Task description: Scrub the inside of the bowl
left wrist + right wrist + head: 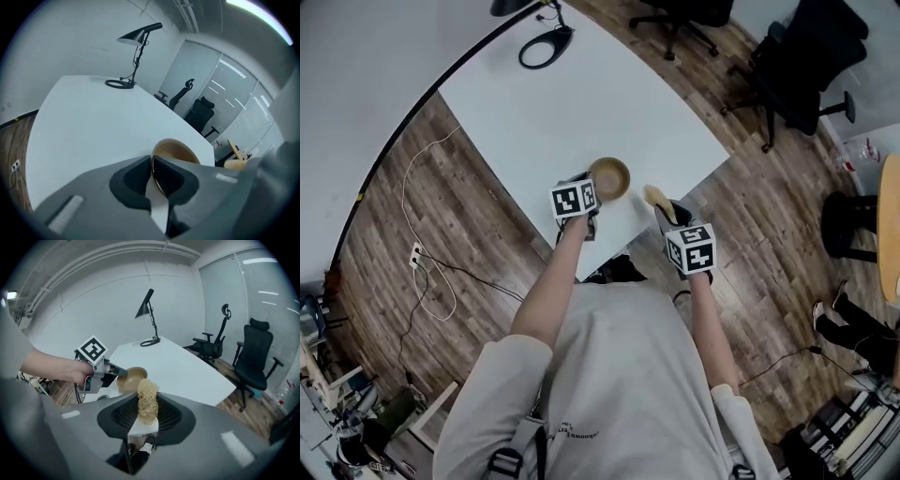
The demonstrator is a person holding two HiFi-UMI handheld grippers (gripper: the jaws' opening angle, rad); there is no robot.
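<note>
Grey shirt (pixel 609 394) and two bare forearms fill the bottom of the head view, each hand carrying a gripper out over the near edge of the white surface (pixel 553 103).

On the left, the left gripper (pixel 586 199) holds the bowl (pixel 609 178), a tan, round one. In the left gripper view its fingers (pixel 136 176) are pressed together on the bowl's near rim, one pad outside the wall and one inside, with the rim as a thin line between them. The bowl's open side faces up and a little right. From the right gripper view it looks tilted, and I cannot tell whether its base touches the surface.

On the right, the right gripper (pixel 667 211) is clamped on a scrubber (pixel 655 196), a pale, tangled, fibrous wad. Its fingers (pixel 122 416) squeeze the wad's lower part and the rest stands up above them. The scrubber sits just right of the bowl and apart from it, outside the rim.

At the far end of the surface stands a black lamp (pixel 546 42) with a ring base. Black chairs (pixel 806 66) stand on the wood floor (pixel 459 244) far right, and a white cable (pixel 427 234) trails across the floor at left.
</note>
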